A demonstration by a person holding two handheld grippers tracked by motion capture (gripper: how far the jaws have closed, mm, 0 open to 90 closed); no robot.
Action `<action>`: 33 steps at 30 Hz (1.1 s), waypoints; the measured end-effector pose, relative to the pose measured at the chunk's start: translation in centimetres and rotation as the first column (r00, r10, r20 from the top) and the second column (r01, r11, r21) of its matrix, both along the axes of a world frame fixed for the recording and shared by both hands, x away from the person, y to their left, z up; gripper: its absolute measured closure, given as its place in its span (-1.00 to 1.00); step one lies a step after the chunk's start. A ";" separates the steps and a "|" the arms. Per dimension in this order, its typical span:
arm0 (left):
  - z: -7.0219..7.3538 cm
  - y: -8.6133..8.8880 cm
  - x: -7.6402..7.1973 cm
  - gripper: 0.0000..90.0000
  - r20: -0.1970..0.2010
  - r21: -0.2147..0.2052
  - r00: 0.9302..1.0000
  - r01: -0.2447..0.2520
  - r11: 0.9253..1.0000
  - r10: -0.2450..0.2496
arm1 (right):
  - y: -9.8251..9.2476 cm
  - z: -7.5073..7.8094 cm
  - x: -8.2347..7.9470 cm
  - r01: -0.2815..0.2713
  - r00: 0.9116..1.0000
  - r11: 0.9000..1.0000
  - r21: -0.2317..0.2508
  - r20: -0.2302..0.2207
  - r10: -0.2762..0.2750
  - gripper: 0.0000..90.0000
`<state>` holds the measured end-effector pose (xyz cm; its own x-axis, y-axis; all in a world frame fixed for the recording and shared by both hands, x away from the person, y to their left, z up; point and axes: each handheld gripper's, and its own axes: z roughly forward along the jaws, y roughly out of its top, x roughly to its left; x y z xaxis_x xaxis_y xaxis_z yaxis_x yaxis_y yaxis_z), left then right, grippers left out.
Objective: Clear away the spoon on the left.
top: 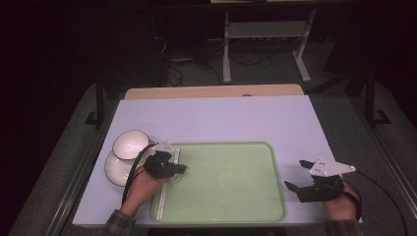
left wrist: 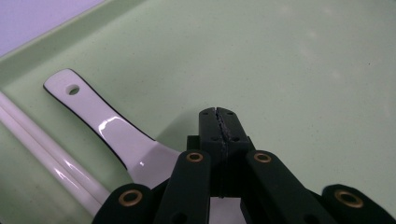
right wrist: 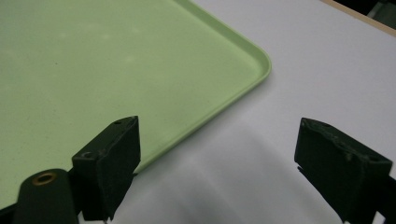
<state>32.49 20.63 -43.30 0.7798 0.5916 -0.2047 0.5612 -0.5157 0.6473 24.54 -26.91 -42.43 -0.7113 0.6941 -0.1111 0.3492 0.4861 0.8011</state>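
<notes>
A table (top: 221,118) with a pale lilac top carries a green tray (top: 236,182) near its front edge. Just left of the tray sit two white bowls (top: 125,155), touching. In the tray lie a white spoon (left wrist: 107,128) and pale chopsticks (left wrist: 44,151), side by side.

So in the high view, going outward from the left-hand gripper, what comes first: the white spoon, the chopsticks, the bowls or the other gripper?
From the left gripper:
1. White spoon, right under its jaws in the green tray.
2. Chopsticks, along the tray's left edge.
3. White bowls, on the table left of the tray.
4. Right gripper, past the tray's right edge.
</notes>
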 end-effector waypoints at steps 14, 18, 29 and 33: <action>1.6 0.6 0.1 0.44 0.039 -0.041 0.999 0.016 0.999 -0.014 | 0.1 -0.1 0.1 -0.004 1.000 1.000 -0.007 -0.008 0.004 -0.70; 2.3 0.9 0.1 0.13 0.051 -0.048 0.999 0.015 0.999 -0.013 | 0.1 -0.1 0.2 -0.007 1.000 1.000 -0.009 -0.009 0.007 -0.70; 4.4 2.8 0.3 -0.45 0.088 -0.066 0.996 -0.027 0.997 0.033 | 0.0 -0.2 0.3 -0.005 1.000 1.000 -0.014 -0.009 0.005 -0.70; 5.1 3.9 0.4 -0.58 0.086 -0.073 0.995 -0.049 0.996 0.055 | 0.1 -0.3 0.3 -0.006 1.000 1.000 -0.017 -0.013 0.006 -0.70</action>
